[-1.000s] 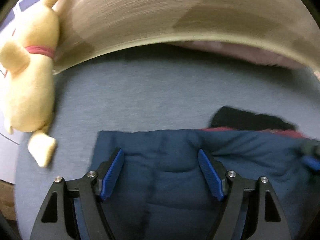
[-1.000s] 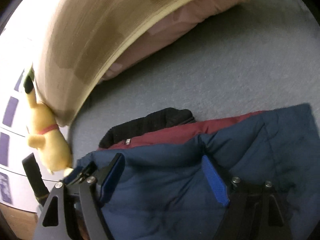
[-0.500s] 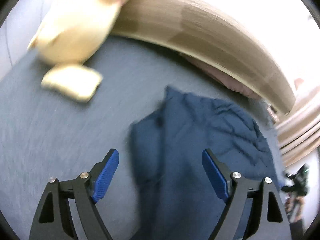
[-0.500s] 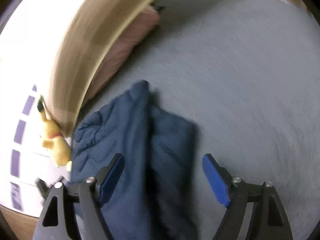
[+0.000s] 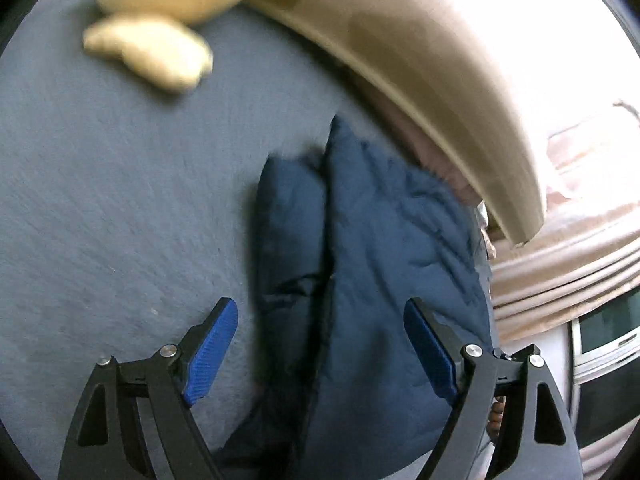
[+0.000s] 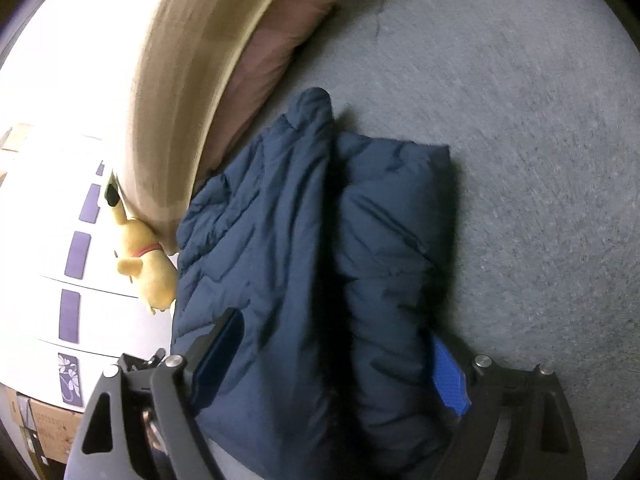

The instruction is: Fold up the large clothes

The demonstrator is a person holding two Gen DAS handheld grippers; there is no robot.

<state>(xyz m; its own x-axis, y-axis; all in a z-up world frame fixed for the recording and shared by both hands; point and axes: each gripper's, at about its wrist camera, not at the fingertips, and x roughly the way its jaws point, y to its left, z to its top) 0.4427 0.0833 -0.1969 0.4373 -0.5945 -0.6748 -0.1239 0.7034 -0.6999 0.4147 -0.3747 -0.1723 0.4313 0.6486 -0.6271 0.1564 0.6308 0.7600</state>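
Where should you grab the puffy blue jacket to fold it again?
Probably the jacket is best gripped at its near end, one gripper on each long lobe, coming from the open bed side. It lies as two thick rolls with a crease between, the far end tucked near the pillow.

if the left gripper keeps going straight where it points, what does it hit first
Most likely the folded navy jacket, which lies right between and ahead of the open left gripper fingers; depth is unclear, so the grey bed cover beside it is possible.

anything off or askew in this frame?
Nothing damaged or spilled. The navy puffer jacket lies folded lengthwise on the grey bed cover, its two halves uneven and puffing apart at the far end. A yellow plush toy sits by the headboard.
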